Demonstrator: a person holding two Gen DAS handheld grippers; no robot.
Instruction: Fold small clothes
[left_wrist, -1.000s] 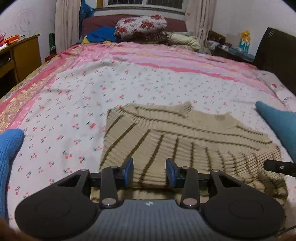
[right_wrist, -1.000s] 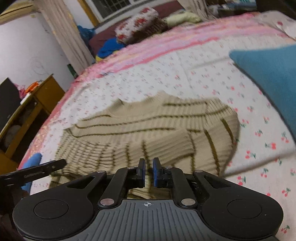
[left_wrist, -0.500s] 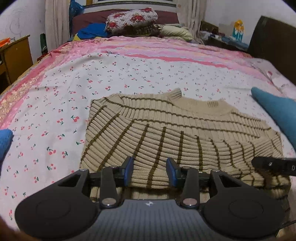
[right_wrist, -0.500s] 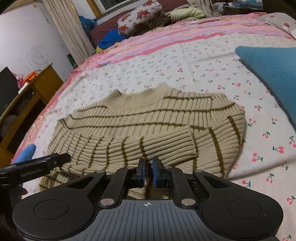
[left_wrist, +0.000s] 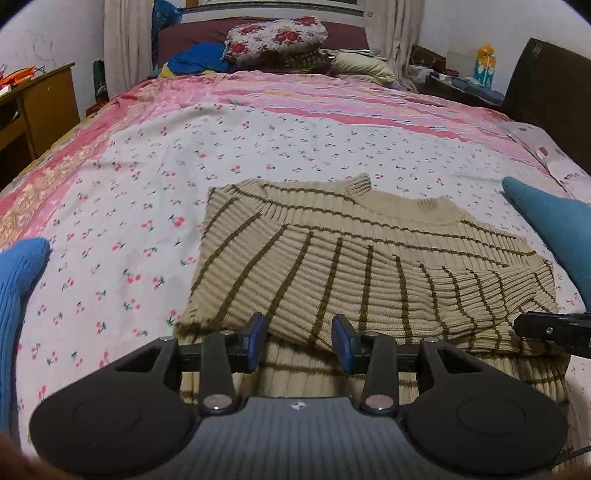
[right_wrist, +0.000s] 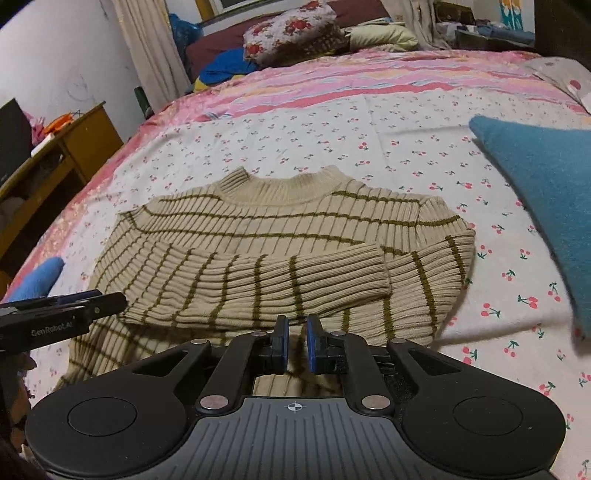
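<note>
Left gripper (left_wrist: 299, 338) half-wide, right gripper (right_wrist: 295, 341) nearly closed, both empty, poised near beige ribbed olive-striped knit sweater (right_wrist: 280, 251) hem for folding.

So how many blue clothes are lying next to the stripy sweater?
2. One blue garment lies at the bed's left edge, left of the striped sweater; a teal one lies to its right. More may sit outside the frame.
</note>
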